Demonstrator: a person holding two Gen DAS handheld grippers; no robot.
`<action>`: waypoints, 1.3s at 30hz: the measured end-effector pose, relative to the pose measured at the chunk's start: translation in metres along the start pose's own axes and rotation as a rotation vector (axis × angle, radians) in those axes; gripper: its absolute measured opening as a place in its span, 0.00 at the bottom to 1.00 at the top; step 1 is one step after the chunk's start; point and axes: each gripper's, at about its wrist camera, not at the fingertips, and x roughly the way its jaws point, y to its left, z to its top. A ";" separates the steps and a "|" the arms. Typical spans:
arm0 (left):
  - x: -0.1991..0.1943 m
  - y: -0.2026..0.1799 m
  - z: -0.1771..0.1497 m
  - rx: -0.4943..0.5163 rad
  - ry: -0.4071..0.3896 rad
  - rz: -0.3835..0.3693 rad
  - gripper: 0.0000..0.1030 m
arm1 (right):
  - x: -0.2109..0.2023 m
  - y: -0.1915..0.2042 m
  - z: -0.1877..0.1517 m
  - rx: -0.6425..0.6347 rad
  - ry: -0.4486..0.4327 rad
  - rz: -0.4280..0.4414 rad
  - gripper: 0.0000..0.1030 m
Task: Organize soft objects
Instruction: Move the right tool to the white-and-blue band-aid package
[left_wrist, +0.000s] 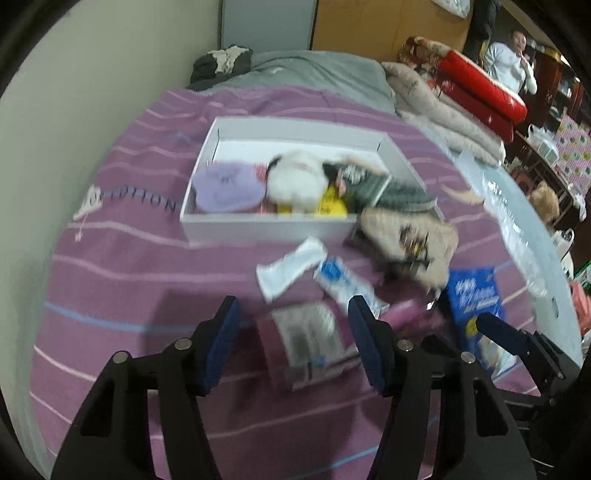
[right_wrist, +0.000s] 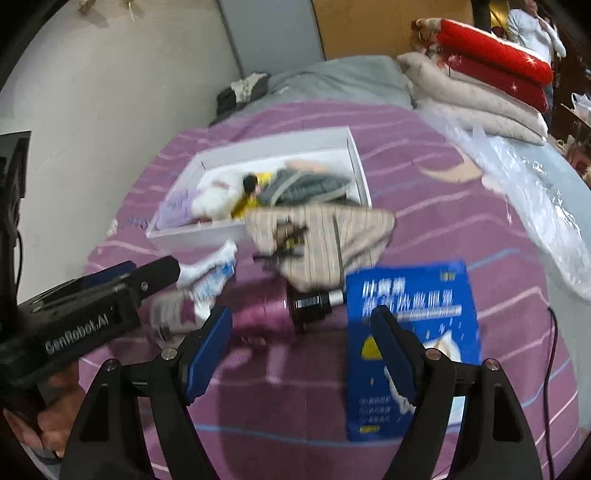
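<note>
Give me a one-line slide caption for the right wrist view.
Open right tool over a purple striped bedspread, blue packet beside it, white box of soft items beyond.

Left gripper (left_wrist: 293, 334) hangs with jaws apart, nothing clamped, over a silver packet (left_wrist: 306, 338) on the purple bedspread (left_wrist: 129, 258). White box (left_wrist: 266, 221) beyond holds soft toys.

White lettering "GenRobot.AI" runs along the black body of the left gripper (right_wrist: 162, 273). The blue box (right_wrist: 410, 332) carries large white Chinese characters, too blurred to read.
</note>
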 end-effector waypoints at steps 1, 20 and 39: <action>0.000 0.000 -0.004 -0.003 -0.006 -0.004 0.60 | 0.004 0.000 -0.005 0.005 0.010 0.002 0.76; -0.006 -0.013 -0.031 0.054 -0.112 -0.004 0.61 | 0.034 0.004 -0.032 0.008 0.071 -0.012 0.80; -0.022 0.021 -0.016 -0.087 -0.099 -0.205 0.61 | -0.011 -0.010 -0.020 0.068 -0.100 0.117 0.73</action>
